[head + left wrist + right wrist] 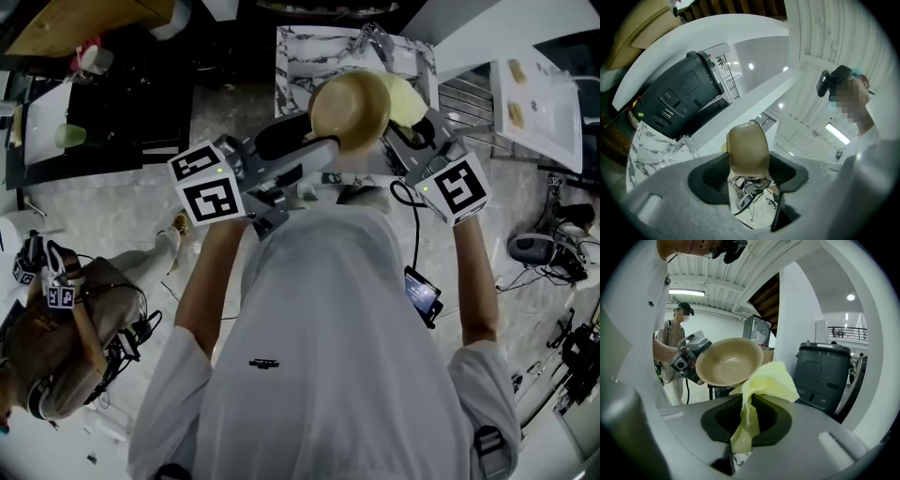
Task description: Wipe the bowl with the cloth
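Centre-left in the head view, the left gripper (pixel 314 148) lifts the tan round bowl (pixel 352 108), its fingers clenched on the rim. Just to the right, the right gripper (pixel 412 131) pinches the pale yellow cloth (pixel 766 380) at the bowl's edge. Wiping looks about to start; next, the cloth needs pressing into the hollow.

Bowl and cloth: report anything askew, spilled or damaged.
Nothing stands out. The bowl is held up by its rim in the left tool, tilted but empty, with no crack showing. The cloth is pinched in the right tool beside the bowl's rim and looks whole.
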{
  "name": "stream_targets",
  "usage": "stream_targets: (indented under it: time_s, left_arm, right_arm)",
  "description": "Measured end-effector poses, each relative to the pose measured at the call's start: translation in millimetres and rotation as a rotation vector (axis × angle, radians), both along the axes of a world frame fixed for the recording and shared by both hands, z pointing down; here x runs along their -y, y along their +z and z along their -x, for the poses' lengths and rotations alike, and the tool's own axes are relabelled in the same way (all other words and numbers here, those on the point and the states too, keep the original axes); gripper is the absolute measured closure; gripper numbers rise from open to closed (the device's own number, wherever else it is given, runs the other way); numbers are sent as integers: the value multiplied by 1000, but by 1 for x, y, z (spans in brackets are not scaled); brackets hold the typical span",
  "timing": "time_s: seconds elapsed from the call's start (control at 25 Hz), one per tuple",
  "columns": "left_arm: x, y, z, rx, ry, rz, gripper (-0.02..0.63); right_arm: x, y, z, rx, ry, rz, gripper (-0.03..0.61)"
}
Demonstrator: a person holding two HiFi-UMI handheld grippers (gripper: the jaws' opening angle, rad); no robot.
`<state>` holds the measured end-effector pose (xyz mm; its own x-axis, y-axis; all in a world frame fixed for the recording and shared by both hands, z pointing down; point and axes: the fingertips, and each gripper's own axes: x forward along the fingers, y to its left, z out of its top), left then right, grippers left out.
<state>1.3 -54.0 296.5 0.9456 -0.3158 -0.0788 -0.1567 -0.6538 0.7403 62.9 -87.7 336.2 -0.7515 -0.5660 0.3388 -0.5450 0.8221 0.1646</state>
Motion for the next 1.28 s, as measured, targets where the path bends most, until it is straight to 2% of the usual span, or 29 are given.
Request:
stream_targets:
  time_s: [0.32, 0.56, 0.76, 1.0, 1.16, 1.28]
  left_arm:
    - [25, -8, 0, -64, -64, 27, 354]
    - [27, -17, -5, -152, -37, 64, 354]
    - [22, -19, -8, -171, -11, 67, 354]
    - [25, -14, -12, -118, -29, 51, 354]
    - [28, -7, -13, -20, -65, -3, 354]
    - [27, -2, -12, 36, -77, -34, 354]
  right_arm:
    - [-8, 11, 13, 5, -7, 12, 538]
    - [-9, 4, 27, 14, -31, -57, 538]
    - [-9, 3, 33, 36, -31, -80, 538]
    - [-16, 12, 42, -48, -85, -74, 538]
    - [-28, 20, 50, -89, -116, -43, 537]
    - [-35, 20, 56, -81, -123, -32, 538]
